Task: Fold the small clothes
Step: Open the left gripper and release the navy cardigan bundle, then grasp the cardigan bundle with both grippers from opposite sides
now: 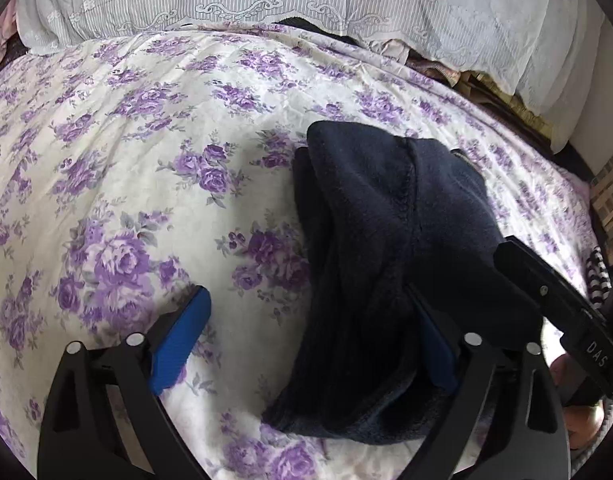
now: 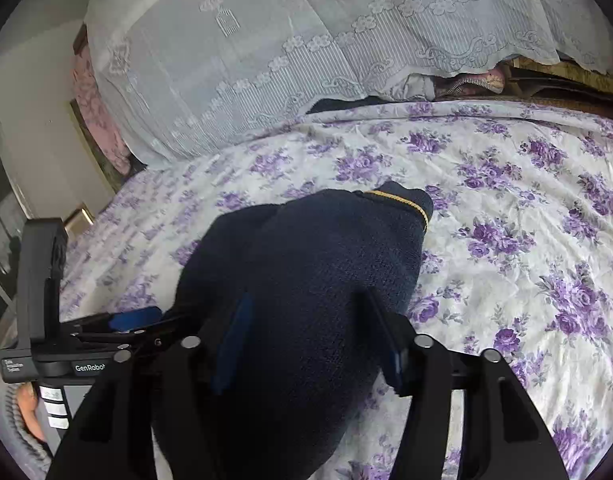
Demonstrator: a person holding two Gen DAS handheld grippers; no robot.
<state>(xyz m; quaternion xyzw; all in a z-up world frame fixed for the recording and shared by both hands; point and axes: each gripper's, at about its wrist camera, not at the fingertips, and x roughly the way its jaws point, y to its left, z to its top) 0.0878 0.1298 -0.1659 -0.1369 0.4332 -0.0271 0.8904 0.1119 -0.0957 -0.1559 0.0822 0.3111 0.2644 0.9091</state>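
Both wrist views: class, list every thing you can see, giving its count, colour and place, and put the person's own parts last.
Garment: one, dark navy with a thin gold trim line, bunched mid-bed.
Bedspread: one, white with purple roses, covering the bed.
Lace cover: one, pale white, draped along the far side of the bed.
Striped cloth: one, black and white, at the right edge of the left wrist view.
Left gripper: one, black with blue pads, jaws wide, garment between them.
Right gripper: one, black with blue pads, jaws apart over the garment.
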